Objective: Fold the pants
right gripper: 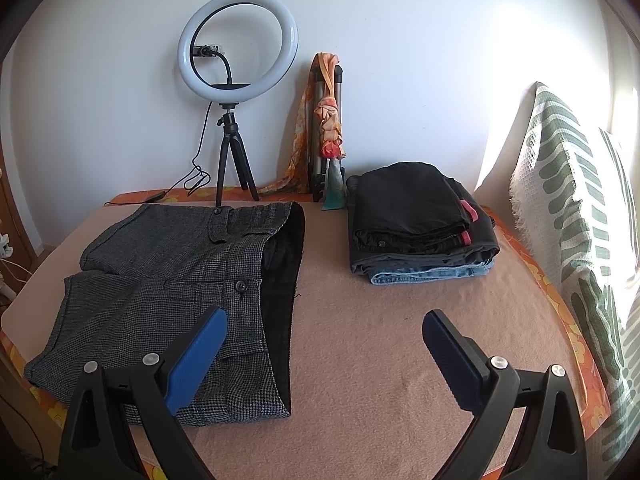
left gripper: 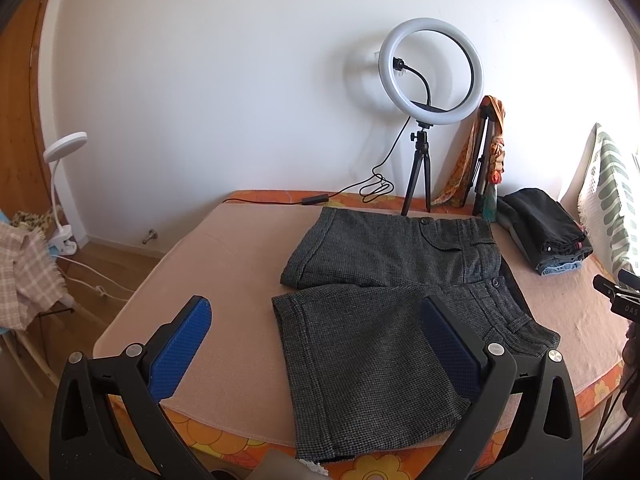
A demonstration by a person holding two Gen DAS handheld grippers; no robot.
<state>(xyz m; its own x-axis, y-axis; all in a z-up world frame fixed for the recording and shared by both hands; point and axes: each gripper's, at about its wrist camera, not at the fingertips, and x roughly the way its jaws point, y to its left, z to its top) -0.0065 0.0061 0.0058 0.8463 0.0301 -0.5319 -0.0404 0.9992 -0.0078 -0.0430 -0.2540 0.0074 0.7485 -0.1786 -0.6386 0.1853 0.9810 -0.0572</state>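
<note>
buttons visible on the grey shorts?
2. One button sits on the far pocket flap, one on the near pocket of the grey shorts. Others may be hidden.

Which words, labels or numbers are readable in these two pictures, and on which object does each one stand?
"DAS": white letters on a black clip-like object at the right edge of the left wrist view; the text is cut off there.
Red tags on the folded black pants: too small to read.
Grey shorts, ring light and both grippers: no text visible.

White wall [right gripper: 400, 40], lit ring light [right gripper: 238, 42] on tripod, peach-covered bed [right gripper: 400, 340], wooden floor [left gripper: 120, 256]
</note>
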